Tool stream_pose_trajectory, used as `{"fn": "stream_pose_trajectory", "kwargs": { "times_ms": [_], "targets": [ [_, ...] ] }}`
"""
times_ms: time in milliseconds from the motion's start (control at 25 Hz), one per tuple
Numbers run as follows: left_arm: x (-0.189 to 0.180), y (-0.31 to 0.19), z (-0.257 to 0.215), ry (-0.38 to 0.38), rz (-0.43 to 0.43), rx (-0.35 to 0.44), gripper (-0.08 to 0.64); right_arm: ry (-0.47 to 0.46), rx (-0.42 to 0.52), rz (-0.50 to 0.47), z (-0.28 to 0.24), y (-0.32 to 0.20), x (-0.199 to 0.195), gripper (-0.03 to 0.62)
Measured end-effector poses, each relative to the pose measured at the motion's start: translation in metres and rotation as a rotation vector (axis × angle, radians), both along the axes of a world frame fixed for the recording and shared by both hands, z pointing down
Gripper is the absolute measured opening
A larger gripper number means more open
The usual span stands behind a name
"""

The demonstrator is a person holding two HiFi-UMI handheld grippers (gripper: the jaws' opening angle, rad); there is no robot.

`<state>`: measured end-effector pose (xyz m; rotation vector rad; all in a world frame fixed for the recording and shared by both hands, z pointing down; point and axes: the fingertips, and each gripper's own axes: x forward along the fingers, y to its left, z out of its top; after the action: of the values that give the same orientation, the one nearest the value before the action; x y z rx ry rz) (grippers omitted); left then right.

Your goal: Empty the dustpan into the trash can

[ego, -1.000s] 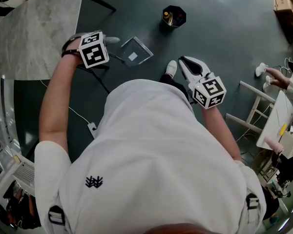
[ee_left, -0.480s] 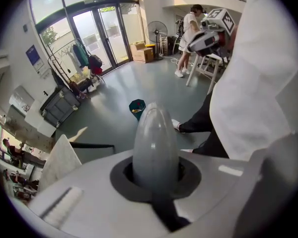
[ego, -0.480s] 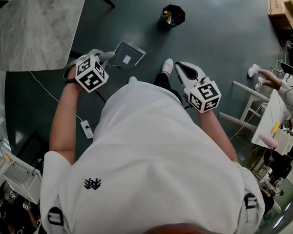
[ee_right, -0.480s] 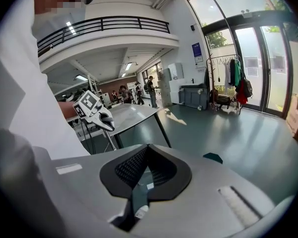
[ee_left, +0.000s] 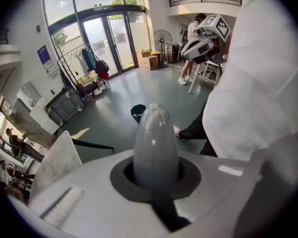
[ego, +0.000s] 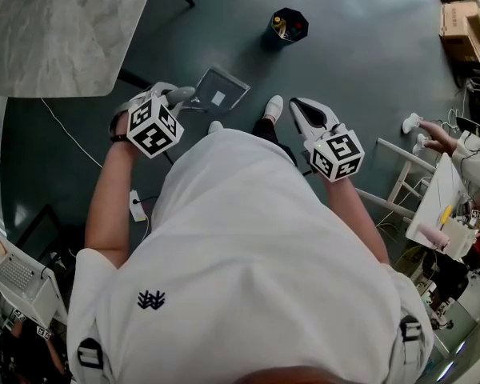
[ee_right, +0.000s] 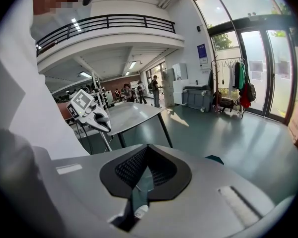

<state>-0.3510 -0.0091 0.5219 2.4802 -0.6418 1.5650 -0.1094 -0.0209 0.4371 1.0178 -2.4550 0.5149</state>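
A slab-topped table [ego: 64,30] with a grey marbled, matte surface and a rounded corner fills the upper left, standing on the dark teal floor [ego: 368,46], which is smooth with a dull sheen. Just right of it the left gripper [ego: 182,95], white plastic with a cube of square markers, is clamped on the dustpan [ego: 218,94]. In the left gripper view the pan's smooth, egg-shaped, translucent grey handle [ee_left: 155,140] stands up out of the black-padded jaws. The pan itself is a flat, squarish scoop of clear grey plastic with a pale label at its middle, held out ahead of the person's white shoe [ego: 274,108]. Further ahead and well apart from the pan stands the trash can [ego: 288,24], black, faceted and open-topped, with yellow and red scraps inside. On the right, the right gripper [ego: 302,109] points forward, its black mesh-textured pads pressed together on nothing.
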Motion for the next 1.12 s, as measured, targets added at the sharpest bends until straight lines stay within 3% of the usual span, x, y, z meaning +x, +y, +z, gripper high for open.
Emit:
{"fn": "stream_pose_trajectory", "kwargs": {
  "times_ms": [1120],
  "targets": [
    [0.014,0.025,0.008,-0.033,0.020,-0.014,0.057,-0.024,0.012,0.043,-0.002,0.016,0.017,0.000]
  ]
}}
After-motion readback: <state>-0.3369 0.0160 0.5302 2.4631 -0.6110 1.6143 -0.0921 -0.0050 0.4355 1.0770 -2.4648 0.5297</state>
